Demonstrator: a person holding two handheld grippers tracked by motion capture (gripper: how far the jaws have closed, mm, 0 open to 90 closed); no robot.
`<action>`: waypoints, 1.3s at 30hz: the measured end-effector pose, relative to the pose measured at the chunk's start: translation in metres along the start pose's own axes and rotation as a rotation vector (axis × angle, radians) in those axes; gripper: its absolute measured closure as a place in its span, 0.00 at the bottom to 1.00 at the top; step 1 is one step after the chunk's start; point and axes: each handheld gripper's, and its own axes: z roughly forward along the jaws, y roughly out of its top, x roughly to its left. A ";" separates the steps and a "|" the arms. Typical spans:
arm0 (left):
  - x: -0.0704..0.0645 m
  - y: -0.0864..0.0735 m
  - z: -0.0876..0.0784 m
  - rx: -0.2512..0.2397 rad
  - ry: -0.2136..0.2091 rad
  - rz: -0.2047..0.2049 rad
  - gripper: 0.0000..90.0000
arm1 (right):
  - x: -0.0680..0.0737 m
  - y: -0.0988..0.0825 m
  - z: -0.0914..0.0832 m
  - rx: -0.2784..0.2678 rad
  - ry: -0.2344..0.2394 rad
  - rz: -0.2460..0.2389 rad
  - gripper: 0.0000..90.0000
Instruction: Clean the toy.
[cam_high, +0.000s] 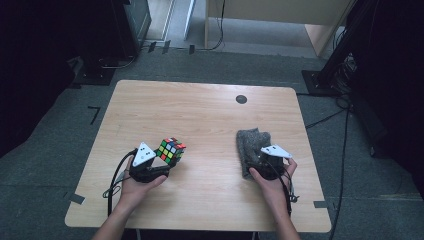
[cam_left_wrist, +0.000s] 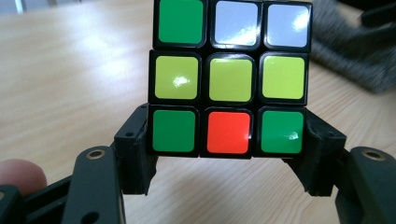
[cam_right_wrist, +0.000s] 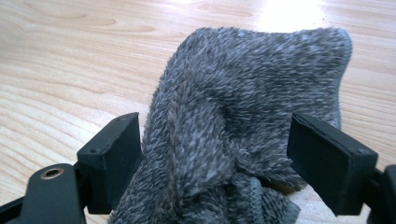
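The person is holding a scrambled puzzle cube (cam_high: 171, 151) in the left gripper (cam_high: 159, 161), at about eight o'clock on the tabletop (cam_high: 200, 107), tilted and apparently lifted just clear of the wood. That presents its faces toward the grey cloth (cam_high: 252, 145), which is lying crumpled at about four o'clock; judging from this pairing, the cube is being steadied for a wipe.

In the left gripper view, the jaws are clamping the cube's (cam_left_wrist: 231, 74) bottom row from both sides, pads pressing on the black edges beside the two green stickers, a firm grip on a wide thing.

In the right gripper view, the right gripper (cam_right_wrist: 212, 149) is sitting astride the cloth (cam_right_wrist: 243, 112). Its jaws are standing wide apart: the left pad is brushing the pile, the right one is clear of it, so nothing is gripped.
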 end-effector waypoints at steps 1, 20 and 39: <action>0.001 -0.001 0.003 0.025 0.008 -0.001 0.38 | -0.001 0.000 -0.001 -0.003 -0.001 0.004 0.20; 0.002 -0.004 0.043 0.162 0.118 0.037 0.38 | -0.001 -0.012 -0.019 -0.021 0.000 0.003 0.19; 0.007 0.003 0.049 0.135 0.101 -0.001 0.32 | -0.008 -0.020 -0.033 -0.039 0.005 0.019 0.17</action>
